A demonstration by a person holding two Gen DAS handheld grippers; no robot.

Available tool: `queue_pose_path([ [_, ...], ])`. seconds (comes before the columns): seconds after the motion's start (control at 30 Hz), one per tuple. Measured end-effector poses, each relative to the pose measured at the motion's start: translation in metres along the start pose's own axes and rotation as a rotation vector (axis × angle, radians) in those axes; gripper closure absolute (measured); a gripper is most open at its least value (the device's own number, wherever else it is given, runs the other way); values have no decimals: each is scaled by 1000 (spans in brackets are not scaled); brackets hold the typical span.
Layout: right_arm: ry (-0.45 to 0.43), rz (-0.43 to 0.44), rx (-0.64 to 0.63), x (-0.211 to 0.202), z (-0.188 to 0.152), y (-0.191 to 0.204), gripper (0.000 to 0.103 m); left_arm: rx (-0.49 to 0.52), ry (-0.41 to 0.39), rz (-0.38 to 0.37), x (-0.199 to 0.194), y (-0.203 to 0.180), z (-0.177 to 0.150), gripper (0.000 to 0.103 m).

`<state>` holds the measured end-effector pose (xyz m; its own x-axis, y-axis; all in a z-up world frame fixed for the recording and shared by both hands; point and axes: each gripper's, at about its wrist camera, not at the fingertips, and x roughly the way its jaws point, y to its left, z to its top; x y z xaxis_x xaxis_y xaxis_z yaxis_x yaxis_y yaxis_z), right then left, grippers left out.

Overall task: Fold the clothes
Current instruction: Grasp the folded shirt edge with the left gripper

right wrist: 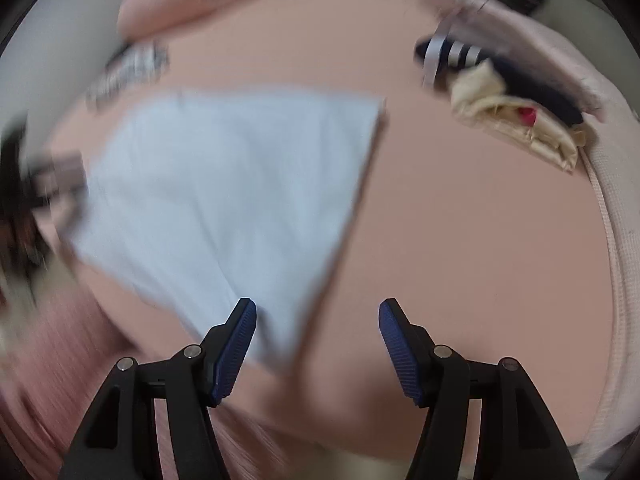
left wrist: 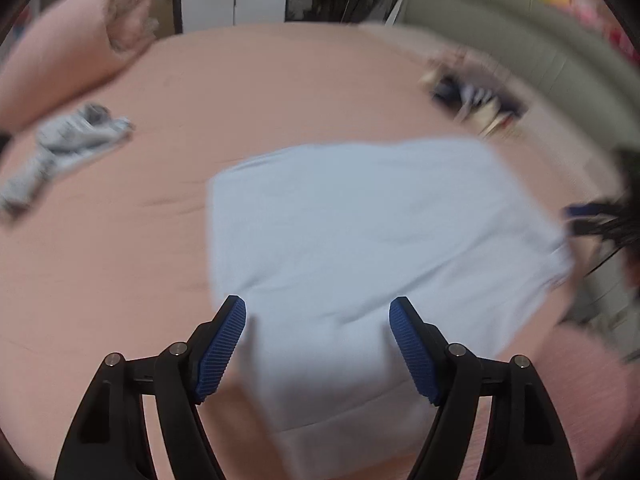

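Pale blue cloth (left wrist: 360,232), a folded garment, lies flat on the pink bed sheet (left wrist: 120,280), its edges fairly straight and its shape roughly four-sided. Both views are smeared by motion blur, so fine folds cannot be made out.

From the left wrist view, the left gripper (left wrist: 318,312) hangs above the near part of the cloth with its jaws standing wide apart; the blue ribbed pads (left wrist: 222,348) frame the fabric but nothing is pinched between them. Whether the tips brush the cloth cannot be told.

From the right wrist view, the right gripper (right wrist: 318,312) also has its jaws spread apart and empty. The near corner of the cloth (right wrist: 224,184) runs down beside its left pad, while bare sheet (right wrist: 460,240) shows between and beyond the fingers.

Around the cloth: a grey and white patterned garment (left wrist: 64,144) lies crumpled well off to the far left, near a pink rolled pillow (left wrist: 76,40). On the other side, a heap of clothes (right wrist: 500,88) in dark blue, white stripes and cream sits by the padded bed edge (right wrist: 612,220), apart from the blue cloth. A grey-green padded headboard (left wrist: 520,28) curves behind that heap. Nothing lies on top of the blue cloth.
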<state>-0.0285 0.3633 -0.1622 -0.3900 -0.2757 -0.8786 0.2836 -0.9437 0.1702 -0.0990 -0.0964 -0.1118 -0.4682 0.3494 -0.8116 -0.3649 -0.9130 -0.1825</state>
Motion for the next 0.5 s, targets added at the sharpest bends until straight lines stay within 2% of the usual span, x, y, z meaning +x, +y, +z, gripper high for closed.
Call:
queue_pose_path([
  [0.07,-48,44,50,16,13,25,39,-18,32,21,19,0,0,30],
  [0.13,-12,36,27,47,19,55,39,30,76,70,35,-7,-6,30],
  [0.2,77,9,-51,71,8,68,39,111,97,104,37,-8,-10,29],
  [0.27,107,-51,-195,78,-6,73,39,134,117,122,33,1,-10,27],
  [0.3,128,-51,-234,73,-11,70,39,145,127,131,31,6,-10,24],
  [0.37,177,-12,-226,60,-18,53,39,110,130,123,25,17,-8,24],
  [0.43,191,-2,-162,47,-19,31,39,75,105,111,19,22,-2,24],
  [0.5,152,9,-33,34,-16,2,39,33,60,109,15,24,6,24],
])
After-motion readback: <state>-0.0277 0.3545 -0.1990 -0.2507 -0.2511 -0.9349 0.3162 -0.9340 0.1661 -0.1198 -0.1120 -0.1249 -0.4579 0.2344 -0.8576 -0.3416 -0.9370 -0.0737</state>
